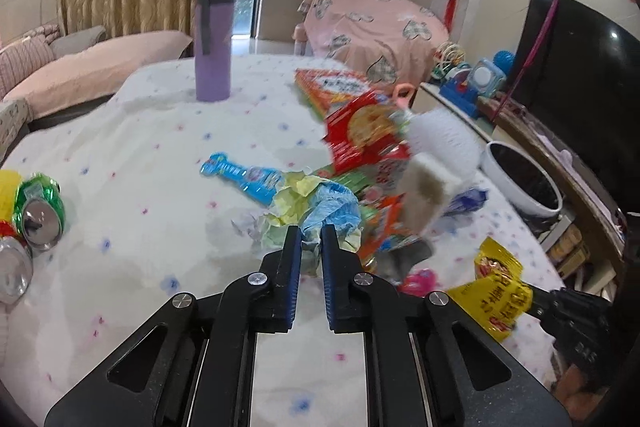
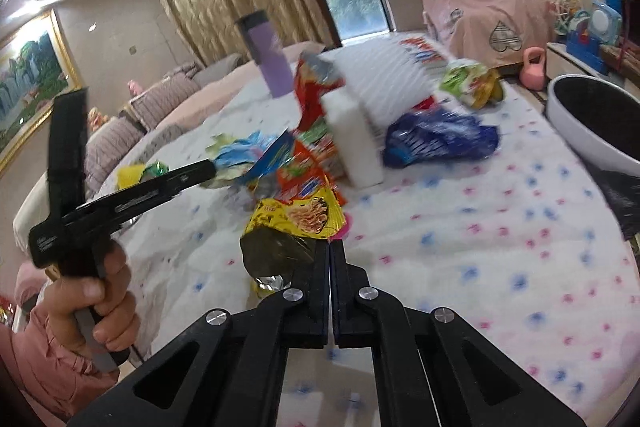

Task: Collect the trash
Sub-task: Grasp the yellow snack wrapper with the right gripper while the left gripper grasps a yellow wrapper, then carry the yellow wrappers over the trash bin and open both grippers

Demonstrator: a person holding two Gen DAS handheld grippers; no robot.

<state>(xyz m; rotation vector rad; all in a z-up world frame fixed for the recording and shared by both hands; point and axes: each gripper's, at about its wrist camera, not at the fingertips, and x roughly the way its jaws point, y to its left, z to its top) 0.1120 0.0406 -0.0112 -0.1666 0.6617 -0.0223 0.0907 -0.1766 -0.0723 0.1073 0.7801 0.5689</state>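
A heap of wrappers and crumpled paper lies on the white flowered tablecloth (image 1: 132, 131). My left gripper (image 1: 311, 231) is shut on crumpled blue and yellow paper (image 1: 326, 205) at the heap's near edge; it also shows in the right wrist view (image 2: 208, 169). My right gripper (image 2: 330, 247) is shut on a yellow snack wrapper (image 2: 298, 221), held above the cloth; that wrapper also shows in the left wrist view (image 1: 498, 293). A white bin with a black inside (image 1: 520, 175) stands at the table's right edge (image 2: 588, 119).
A purple tumbler (image 1: 212, 47) stands at the far side. Crushed cans (image 1: 38, 205) lie at the left. A white brush (image 1: 440, 139), a white sponge block (image 2: 354, 143), a blue bag (image 2: 440, 139) and red snack packs (image 1: 364, 131) sit in the heap. A TV (image 1: 580, 79) stands right.
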